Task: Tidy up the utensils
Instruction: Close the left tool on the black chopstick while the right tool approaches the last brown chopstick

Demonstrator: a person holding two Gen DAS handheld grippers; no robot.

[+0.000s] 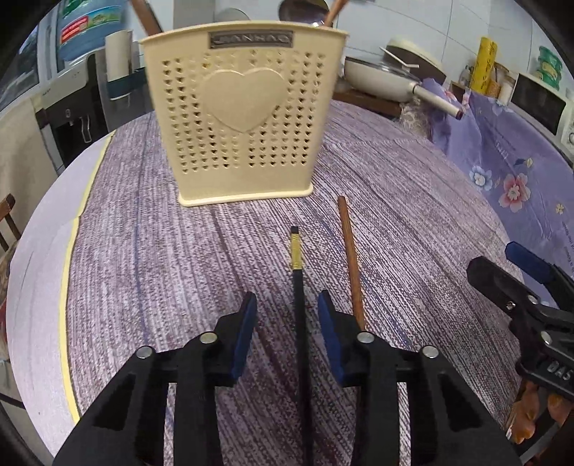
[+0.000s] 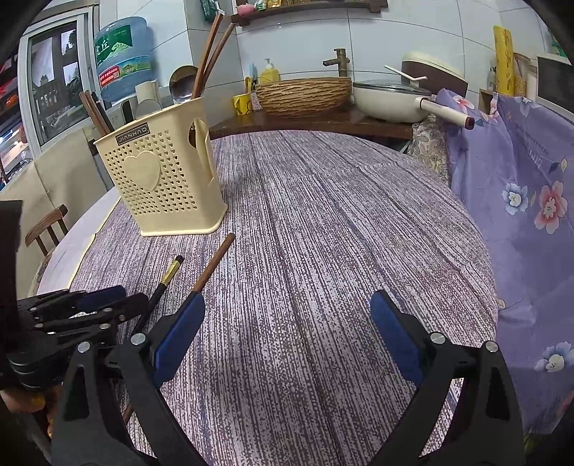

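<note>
The left tool [image 1: 287, 319] points downward with a narrow gap between its pads; the right tool [image 2: 287, 322] spreads wide.

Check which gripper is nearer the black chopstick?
Left. The left gripper straddles the black chopstick, pads not yet touching. The right gripper sits off to its right, open over bare cloth.

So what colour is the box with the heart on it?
Cream utensil holder, clearest from the left wrist.

White tiled wall [image 2: 394, 39] at 12 o'clock; wooden shelf [image 2: 312, 7] above it; window [image 2: 53, 71] at 10; wooden chair [image 2: 46, 222] at 9; counter [image 2: 323, 123] with faucet [image 2: 339, 61].
</note>
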